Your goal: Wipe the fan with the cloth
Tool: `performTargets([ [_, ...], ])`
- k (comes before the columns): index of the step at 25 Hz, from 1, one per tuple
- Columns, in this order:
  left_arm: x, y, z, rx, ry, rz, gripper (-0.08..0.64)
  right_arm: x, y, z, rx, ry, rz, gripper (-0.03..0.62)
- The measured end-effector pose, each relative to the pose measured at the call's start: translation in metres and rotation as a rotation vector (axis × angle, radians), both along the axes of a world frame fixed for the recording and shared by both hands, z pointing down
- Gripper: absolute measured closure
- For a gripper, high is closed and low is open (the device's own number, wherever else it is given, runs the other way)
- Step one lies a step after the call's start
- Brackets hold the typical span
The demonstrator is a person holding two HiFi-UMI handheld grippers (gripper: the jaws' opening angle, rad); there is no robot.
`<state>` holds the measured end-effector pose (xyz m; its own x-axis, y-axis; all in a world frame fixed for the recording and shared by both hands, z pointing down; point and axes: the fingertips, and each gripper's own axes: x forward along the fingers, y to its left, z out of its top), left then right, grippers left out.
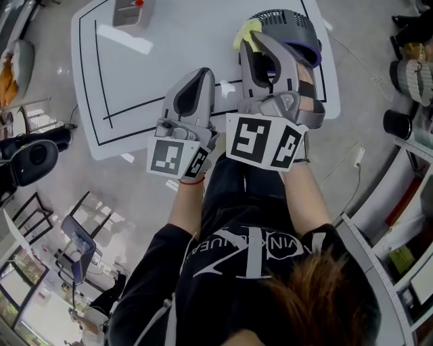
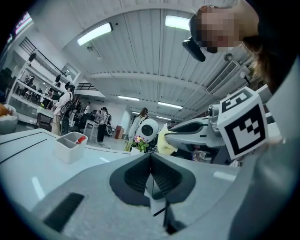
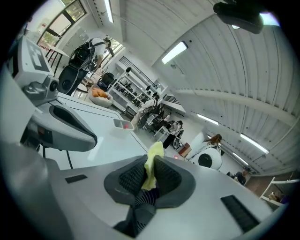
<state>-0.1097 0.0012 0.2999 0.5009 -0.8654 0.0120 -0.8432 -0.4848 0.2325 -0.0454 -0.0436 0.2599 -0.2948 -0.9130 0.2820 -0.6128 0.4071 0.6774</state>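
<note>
The grey fan (image 1: 287,27) with a purple rim stands at the white table's (image 1: 169,61) far right, partly hidden behind my right gripper (image 1: 257,42). That gripper is shut on the yellow cloth (image 1: 245,31), which sticks out past its tips beside the fan. In the right gripper view the cloth (image 3: 153,161) is pinched between the ribbed pads of my right gripper (image 3: 151,165), with a dark ribbed piece just below it. My left gripper (image 1: 199,74) hovers over the table's near edge, left of the right one. Its jaws (image 2: 151,161) are shut with nothing between them.
A grey box (image 1: 130,11) holding a red item sits at the table's far side, also seen as box (image 2: 70,146). A black outline is marked on the tabletop. A black chair (image 1: 30,161) stands at left; shelves and a white cable (image 1: 352,165) lie at right.
</note>
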Motion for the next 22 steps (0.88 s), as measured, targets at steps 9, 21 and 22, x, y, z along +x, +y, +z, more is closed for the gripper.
performTargets([
  [9, 0.007, -0.007, -0.013, 0.032, 0.003, 0.051, 0.549, 0.03, 0.0, -0.022, 0.041, -0.041, 0.094, 0.55],
  [21, 0.019, -0.029, -0.025, 0.055, -0.036, 0.057, 0.549, 0.074, -0.002, -0.034, 0.056, -0.101, 0.164, 0.552],
  [22, 0.02, -0.032, -0.025, 0.055, -0.036, 0.055, 0.549, 0.077, -0.003, -0.033, 0.056, -0.098, 0.167, 0.552],
])
